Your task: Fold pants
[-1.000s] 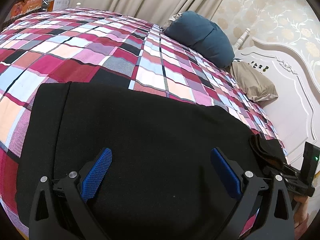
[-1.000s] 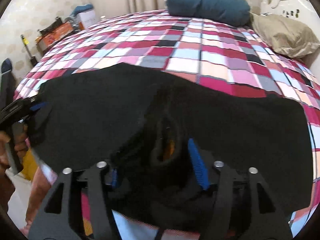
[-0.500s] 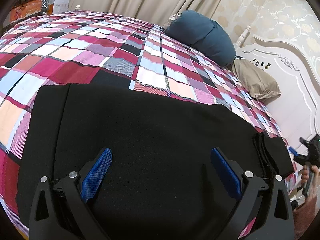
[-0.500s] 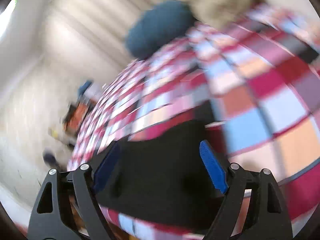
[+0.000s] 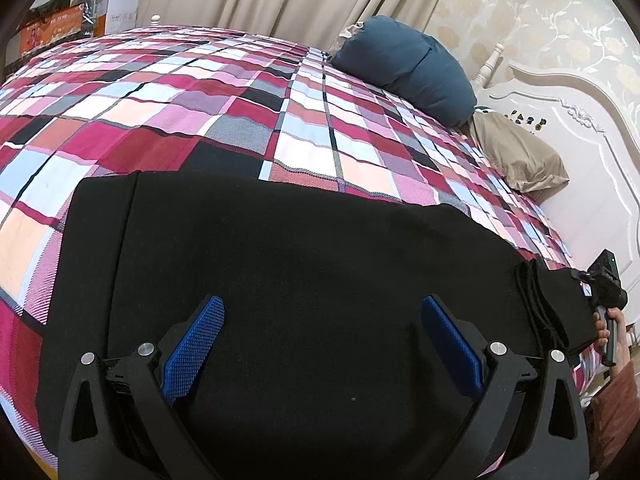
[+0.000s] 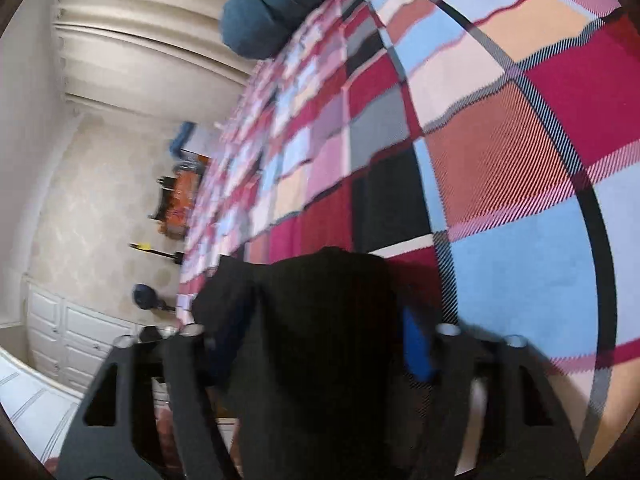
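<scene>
Over the black pants (image 5: 304, 280) spread flat on the checked bedspread (image 5: 224, 120), the left gripper (image 5: 320, 344) stays spread, unmoved. Right-wrist view: the right gripper (image 6: 320, 340), rolled since earlier, has been closing around bunched pants (image 6: 324, 320) fabric.

right tool (image 6: 320, 344) rolled, closing around pants (image 6: 328, 320)

Black pants (image 5: 300, 272) folded flat on bed, cuff end bunched.

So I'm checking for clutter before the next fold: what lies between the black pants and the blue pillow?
Only bare checked bedspread lies between the black pants and the blue pillow, as seen in the left wrist view.
</scene>
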### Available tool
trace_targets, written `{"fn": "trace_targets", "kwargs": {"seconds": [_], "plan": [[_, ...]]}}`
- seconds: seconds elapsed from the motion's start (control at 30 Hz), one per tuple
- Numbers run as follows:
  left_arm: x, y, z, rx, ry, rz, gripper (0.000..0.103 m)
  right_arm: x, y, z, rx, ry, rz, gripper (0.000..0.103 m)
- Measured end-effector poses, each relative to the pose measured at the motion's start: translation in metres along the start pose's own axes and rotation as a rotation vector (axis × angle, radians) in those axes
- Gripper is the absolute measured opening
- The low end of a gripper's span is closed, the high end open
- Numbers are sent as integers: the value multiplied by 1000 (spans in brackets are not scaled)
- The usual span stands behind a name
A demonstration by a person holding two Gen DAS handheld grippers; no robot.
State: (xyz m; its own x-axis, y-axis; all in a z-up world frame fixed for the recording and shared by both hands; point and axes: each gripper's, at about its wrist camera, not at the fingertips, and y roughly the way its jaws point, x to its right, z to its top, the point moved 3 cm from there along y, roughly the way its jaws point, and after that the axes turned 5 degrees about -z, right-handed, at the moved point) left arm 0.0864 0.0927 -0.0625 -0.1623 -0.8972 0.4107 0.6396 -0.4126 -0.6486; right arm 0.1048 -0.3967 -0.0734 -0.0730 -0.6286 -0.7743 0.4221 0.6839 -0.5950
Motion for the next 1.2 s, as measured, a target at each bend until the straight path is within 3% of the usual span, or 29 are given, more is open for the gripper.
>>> {"fn": "trace_targets", "kwargs": {"seconds": [0.1, 0.23, 0.33, 0.5, 0.57, 0.77, 0.83, 0.87, 0.9, 0.97, 1.0, 1.13, 1.2], "plan": [[1, 2, 0, -11, 19, 15, 98, 7, 6, 2, -20, 9, -30, 28], [1, 2, -1, -17, 21, 20, 98, 10, 4, -4, -6, 13, -25, 26], [0, 2, 1, -17, 6, 12, 98, 11, 3, -6, -2, 39, -2, 32], [-3, 1, 2, -9, -26, -10, 98, 1, -9, -26, -26, 4, 22, 63], [-4, 0, 2, -8, -33, -16, 98, -4, -12, -35, -41, -27, 11, 67], [-4, 0, 2, -8, -31, -14, 98, -7, -17, -57, -76, -70, 1, 68], [-5, 0, 2, -8, -32, -13, 98, -7, -16, -56, -77, -74, 1, 66], [-5, 0, 2, -8, -32, -14, 98, -6, -17, -56, -76, -68, -4, 60], [-5, 0, 2, -8, -33, -15, 98, -4, -17, -57, -75, -65, -26, 44], [-4, 0, 2, -7, -31, -15, 98, 3, -18, -59, -75, -66, -61, 27], [-4, 0, 2, -7, -30, -15, 98, 6, -19, -61, -69, -62, -51, 24], [-4, 0, 2, -8, -25, -11, 98, 15, -21, -64, -56, -35, -13, 26], [-4, 0, 2, -12, -22, -12, 98, 12, -23, -63, -56, -36, -3, 37]]}}
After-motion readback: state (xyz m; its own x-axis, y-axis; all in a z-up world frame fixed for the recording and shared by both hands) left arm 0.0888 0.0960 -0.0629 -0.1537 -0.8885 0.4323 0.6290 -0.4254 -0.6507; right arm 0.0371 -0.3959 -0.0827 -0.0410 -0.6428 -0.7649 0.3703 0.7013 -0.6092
